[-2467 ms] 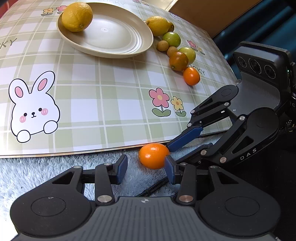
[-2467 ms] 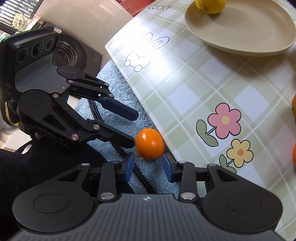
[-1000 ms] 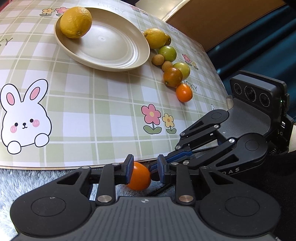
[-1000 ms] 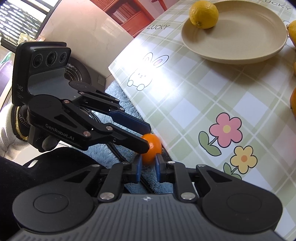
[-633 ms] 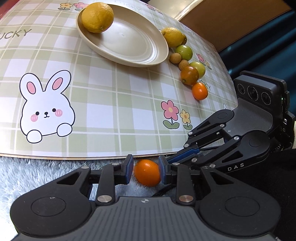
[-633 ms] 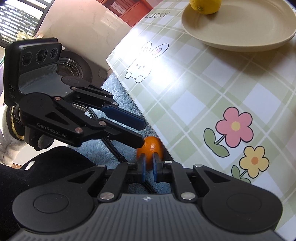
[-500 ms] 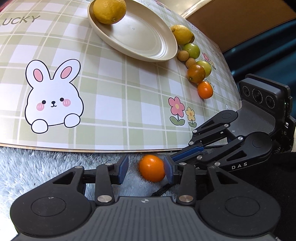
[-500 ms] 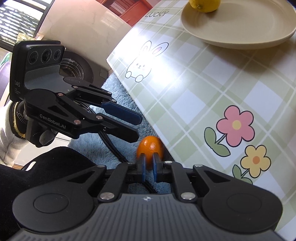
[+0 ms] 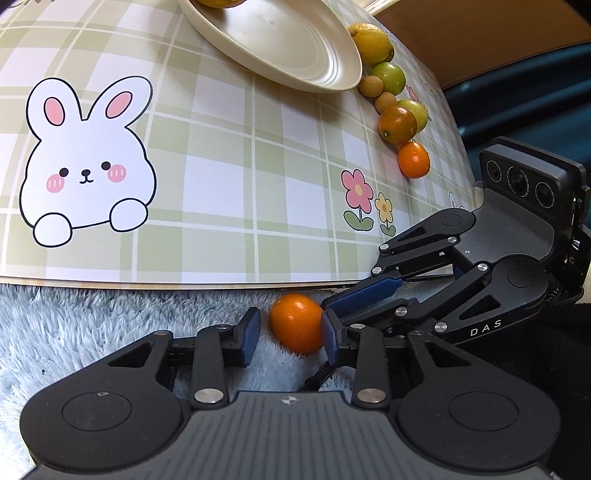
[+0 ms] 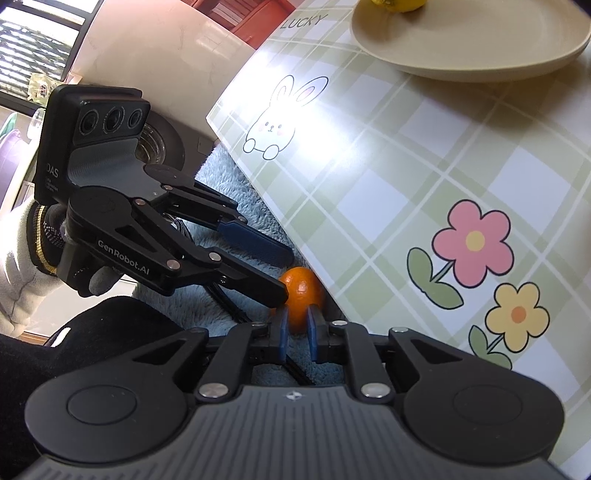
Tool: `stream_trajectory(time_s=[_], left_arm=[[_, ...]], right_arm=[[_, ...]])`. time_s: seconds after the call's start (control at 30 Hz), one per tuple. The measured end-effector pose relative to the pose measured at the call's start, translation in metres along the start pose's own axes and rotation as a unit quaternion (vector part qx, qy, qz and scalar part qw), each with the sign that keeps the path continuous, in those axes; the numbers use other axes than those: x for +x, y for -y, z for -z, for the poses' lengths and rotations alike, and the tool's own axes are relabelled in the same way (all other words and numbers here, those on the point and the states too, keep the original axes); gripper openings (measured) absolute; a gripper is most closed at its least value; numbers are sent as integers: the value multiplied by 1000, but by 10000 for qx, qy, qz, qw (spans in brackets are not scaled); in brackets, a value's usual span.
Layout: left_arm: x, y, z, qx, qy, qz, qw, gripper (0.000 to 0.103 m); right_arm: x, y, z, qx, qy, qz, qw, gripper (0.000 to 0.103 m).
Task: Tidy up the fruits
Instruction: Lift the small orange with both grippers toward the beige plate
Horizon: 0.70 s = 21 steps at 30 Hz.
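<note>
A small orange fruit (image 9: 295, 322) lies on the blue fluffy rug below the table's front edge, also seen in the right wrist view (image 10: 303, 297). My left gripper (image 9: 290, 338) is open around it, right finger touching it, left finger apart. My right gripper (image 10: 295, 332) is nearly shut and empty, its tips just short of the fruit. A beige plate (image 9: 295, 55) holds a lemon (image 9: 218, 3) at the table's back. Beside the plate lie another lemon (image 9: 371, 42), green fruits (image 9: 389, 77), small brown fruits (image 9: 369, 85) and orange fruits (image 9: 413, 159).
The table has a green plaid cover (image 9: 221, 166) with a rabbit (image 9: 86, 162) and flowers (image 9: 365, 205). A black cable (image 9: 319, 376) runs over the rug (image 9: 92, 325) under the fruit. A round appliance (image 10: 159, 140) stands behind the left gripper.
My left gripper closed on the orange fruit, then opened again. The fruit sits back on the rug. My right gripper has narrowed to nearly shut and stays just behind the fruit.
</note>
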<state>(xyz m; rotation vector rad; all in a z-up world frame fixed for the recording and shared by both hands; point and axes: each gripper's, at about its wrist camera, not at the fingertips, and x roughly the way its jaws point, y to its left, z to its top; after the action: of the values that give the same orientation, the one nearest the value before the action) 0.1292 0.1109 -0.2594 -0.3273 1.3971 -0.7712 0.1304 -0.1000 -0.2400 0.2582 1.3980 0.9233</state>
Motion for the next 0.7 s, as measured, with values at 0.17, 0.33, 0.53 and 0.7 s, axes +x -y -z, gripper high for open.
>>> stream_trajectory(time_s=[0.17,0.33,0.53,0.7], left_arm=[[2,1,2,-13,33,-3,10000,38],[5,3,1,-28,29,71,10000,33],[6,9,4,23,104,-90,9999,34],[-7,13,9,9,343,-113,9993,34]], right_arm=[[9,1,-1,-5,-119,13,9999,28],[14,0,-2,-49,-104,27,9999,28],[20,-13,-4,-238,-184,221,9993,28],[18,-17,-1,-305,2,174,9994,30]])
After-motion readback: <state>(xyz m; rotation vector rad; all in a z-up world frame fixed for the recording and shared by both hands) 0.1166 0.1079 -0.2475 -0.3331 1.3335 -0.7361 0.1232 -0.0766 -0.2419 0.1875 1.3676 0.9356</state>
